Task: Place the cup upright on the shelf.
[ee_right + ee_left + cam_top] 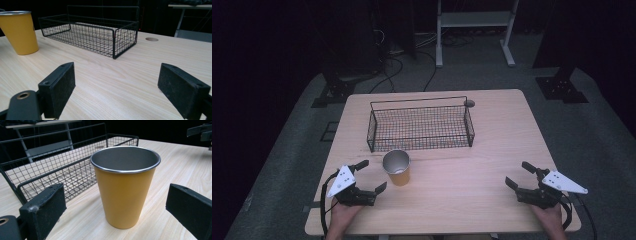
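Oddly, the room beyond the worktop falls into darkness, with just a stand's legs and floor cables faintly visible. The right tool is cut off at the top corner of the left gripper view. The left tool has its jaws spread wide, holding nothing, with the yellow cup standing upright just ahead between them, untouched. The right tool sits well apart, jaws likewise spread and empty over bare wood. The cup stands just in front of the wire basket.
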Motion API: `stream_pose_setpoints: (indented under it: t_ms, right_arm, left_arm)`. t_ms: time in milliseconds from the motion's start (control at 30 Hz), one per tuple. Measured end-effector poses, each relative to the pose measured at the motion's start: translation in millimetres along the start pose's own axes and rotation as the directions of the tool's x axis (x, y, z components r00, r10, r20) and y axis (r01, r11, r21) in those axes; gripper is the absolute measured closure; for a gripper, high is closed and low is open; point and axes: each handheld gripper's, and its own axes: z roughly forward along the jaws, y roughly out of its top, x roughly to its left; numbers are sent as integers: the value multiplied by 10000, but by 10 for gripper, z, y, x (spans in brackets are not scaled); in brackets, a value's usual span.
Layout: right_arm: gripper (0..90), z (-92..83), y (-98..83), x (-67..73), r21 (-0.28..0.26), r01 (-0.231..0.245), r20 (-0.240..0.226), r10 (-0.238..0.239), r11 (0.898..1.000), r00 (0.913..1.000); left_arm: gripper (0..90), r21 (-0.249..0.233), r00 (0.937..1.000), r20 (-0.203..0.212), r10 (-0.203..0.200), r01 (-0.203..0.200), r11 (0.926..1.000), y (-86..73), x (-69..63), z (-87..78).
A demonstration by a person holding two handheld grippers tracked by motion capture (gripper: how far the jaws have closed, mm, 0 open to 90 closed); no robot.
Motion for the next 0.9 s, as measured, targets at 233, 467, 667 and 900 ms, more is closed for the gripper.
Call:
stream_pose_setpoints:
  t_ms: [233, 467, 667, 900]
  right_arm:
    - [134, 0, 0, -1, -13, -12, -8, 12, 10000, 10000]
    - [134, -1, 0, -1, -25, -17, -15, 17, 10000, 10000]
    - [134, 0, 0, -2, -24, -22, -9, 22, 10000, 10000]
    - [134, 1, 0, -3, -25, -31, -12, 31, 10000, 10000]
  left_arm:
    - [17, 65, 10000, 58, -17, 16, 10000, 8, 2, 63]
    - [17, 159, 9998, 216, -13, 9, 9999, 23, -15, 129]
    - [17, 202, 9995, 313, -77, 70, 9998, 19, -20, 186]
    - [17, 159, 9993, 369, -105, 100, 9998, 24, -37, 250]
